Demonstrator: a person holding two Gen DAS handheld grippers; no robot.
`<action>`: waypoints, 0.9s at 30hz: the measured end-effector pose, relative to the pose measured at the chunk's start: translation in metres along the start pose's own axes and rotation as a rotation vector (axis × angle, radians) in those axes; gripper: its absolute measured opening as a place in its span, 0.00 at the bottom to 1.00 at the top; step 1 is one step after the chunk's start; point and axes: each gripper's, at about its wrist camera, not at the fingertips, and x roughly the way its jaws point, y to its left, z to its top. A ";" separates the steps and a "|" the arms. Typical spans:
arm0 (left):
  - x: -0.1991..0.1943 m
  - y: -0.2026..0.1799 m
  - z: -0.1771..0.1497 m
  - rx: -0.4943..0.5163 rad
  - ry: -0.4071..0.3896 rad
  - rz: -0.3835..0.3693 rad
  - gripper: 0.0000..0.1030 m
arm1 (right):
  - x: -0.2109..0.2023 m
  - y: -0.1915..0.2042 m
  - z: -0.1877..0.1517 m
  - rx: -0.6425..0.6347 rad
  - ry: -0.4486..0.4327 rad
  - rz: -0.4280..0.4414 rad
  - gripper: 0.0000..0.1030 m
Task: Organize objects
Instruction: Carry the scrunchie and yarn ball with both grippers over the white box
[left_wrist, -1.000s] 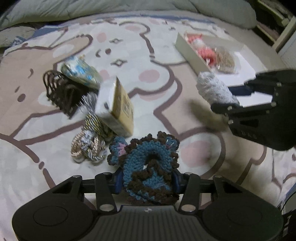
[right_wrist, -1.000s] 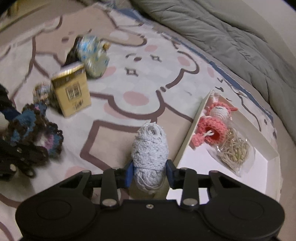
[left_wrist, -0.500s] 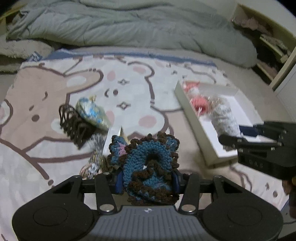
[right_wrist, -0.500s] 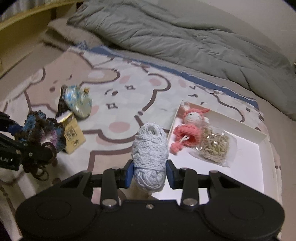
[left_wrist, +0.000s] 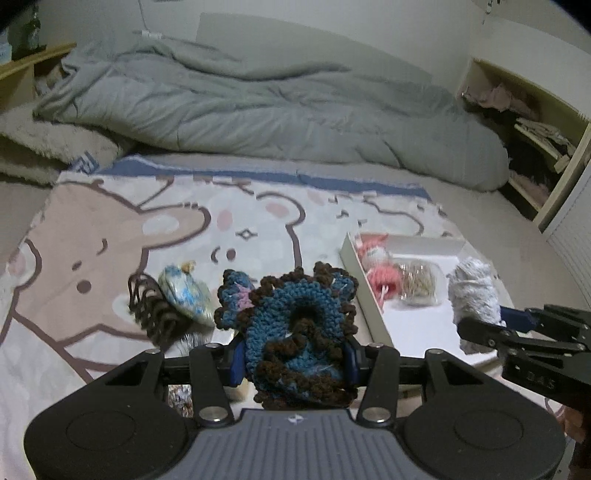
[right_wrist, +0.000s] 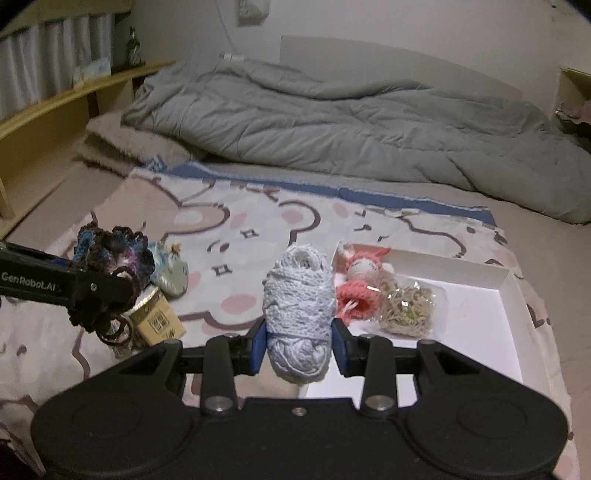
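Leftmost in the left wrist view, a brown claw clip (left_wrist: 151, 314) lies on the cartoon blanket (left_wrist: 110, 229), touching a blue-and-white pouch (left_wrist: 183, 291) just to its right. At lower centre the left hand-held gripper (left_wrist: 293, 356) pinches a blue and brown crochet piece (left_wrist: 295, 325) between its blue pads, lifted above the blanket. Right of it sits a white box (left_wrist: 364, 291) holding a pink crochet doll (left_wrist: 380, 266) and a clear bag of tan bands (left_wrist: 415, 284). At the right edge the right hand-held gripper (left_wrist: 484, 321) clamps a pale grey yarn ball (left_wrist: 472, 291) above the box.

Seen from the right wrist view, the left hand-held gripper (right_wrist: 107, 284) enters at the left edge with the crochet piece (right_wrist: 110, 254); a gold box (right_wrist: 159, 321) lies just below it and the pouch (right_wrist: 168, 273) beside it. In the centre, the right hand-held gripper (right_wrist: 299, 341) squeezes the yarn ball (right_wrist: 299, 306), held near the left wall of the white box (right_wrist: 506, 288). A grey duvet (right_wrist: 351, 122) fills the upper frame
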 end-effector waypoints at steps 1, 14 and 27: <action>-0.001 0.000 0.002 -0.003 -0.006 -0.003 0.48 | -0.003 -0.002 0.001 0.009 -0.010 0.005 0.36; -0.011 -0.025 0.020 0.031 -0.080 -0.051 0.48 | -0.031 -0.017 0.012 0.049 -0.105 0.019 0.36; -0.023 -0.096 0.067 0.159 -0.190 -0.142 0.48 | -0.053 -0.055 0.059 0.118 -0.225 -0.050 0.36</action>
